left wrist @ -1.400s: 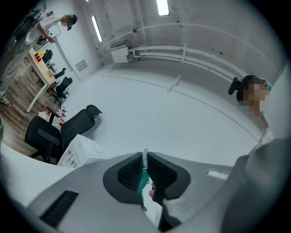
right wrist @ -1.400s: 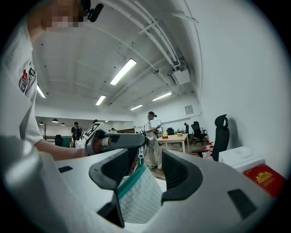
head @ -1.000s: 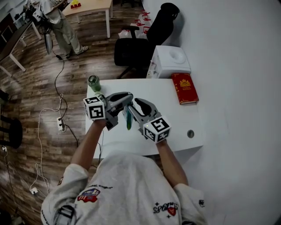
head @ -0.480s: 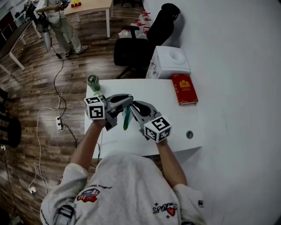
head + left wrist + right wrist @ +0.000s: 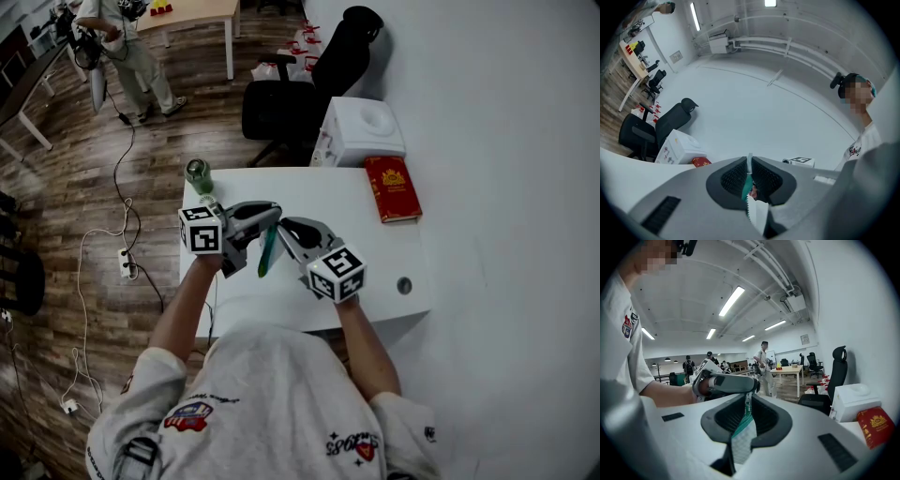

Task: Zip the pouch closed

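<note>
A slim green pouch [image 5: 267,253] hangs edge-on above the white table [image 5: 375,253], between my two grippers. The left gripper [image 5: 272,215] is shut on its upper edge; in the left gripper view the green and white strip [image 5: 746,185] is pinched between the ribbed pads [image 5: 735,177]. Facing it from the right, the right gripper [image 5: 285,229] has jaws closing, with the pouch [image 5: 743,434] between them and its top edge caught where the pads [image 5: 765,418] meet. In the right gripper view the left gripper [image 5: 726,383] sits just beyond the pouch.
A green can [image 5: 199,175] stands at the table's far left corner. A red book [image 5: 394,188] lies at the far right, behind it a white box [image 5: 364,131] and a black chair [image 5: 291,98]. A person [image 5: 122,47] stands far off; cables [image 5: 112,244] run over the floor.
The right gripper's jaws have narrowed onto the pouch. The pouch's lower end has swung a little to the left. Both hands have stayed in place.
</note>
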Tool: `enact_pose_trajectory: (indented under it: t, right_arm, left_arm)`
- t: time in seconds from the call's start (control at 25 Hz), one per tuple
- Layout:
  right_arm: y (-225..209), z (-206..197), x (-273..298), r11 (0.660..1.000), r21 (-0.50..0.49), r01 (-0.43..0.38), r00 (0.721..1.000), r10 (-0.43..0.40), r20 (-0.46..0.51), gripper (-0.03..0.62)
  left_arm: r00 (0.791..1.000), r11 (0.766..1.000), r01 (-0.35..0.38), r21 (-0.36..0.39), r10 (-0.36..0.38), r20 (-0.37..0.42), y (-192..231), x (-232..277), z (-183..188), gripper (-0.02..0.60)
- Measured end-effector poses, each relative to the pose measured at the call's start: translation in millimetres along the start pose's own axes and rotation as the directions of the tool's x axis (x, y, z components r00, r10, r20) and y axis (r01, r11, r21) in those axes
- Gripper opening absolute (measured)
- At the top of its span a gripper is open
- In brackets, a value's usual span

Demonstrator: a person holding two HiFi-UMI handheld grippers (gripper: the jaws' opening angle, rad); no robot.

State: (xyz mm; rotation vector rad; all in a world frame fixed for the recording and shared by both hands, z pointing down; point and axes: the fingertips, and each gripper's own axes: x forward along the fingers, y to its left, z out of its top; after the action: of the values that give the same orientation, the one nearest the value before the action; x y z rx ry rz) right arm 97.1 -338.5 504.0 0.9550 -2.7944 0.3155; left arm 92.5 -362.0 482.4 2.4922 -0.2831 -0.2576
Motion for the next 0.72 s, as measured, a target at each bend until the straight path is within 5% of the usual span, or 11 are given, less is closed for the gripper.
enact_pose_trajectory:
  t: [0.72]
  right_arm:
    - [-2.1,-14.4,-2.6,0.998,0.01,0.055,0.996,-0.054,-0.075,0.044]
  left_arm:
    - [0.998,0.999,-0.038,0.009,0.039,-0.057,8.9,2.7,-14.8,0.029]
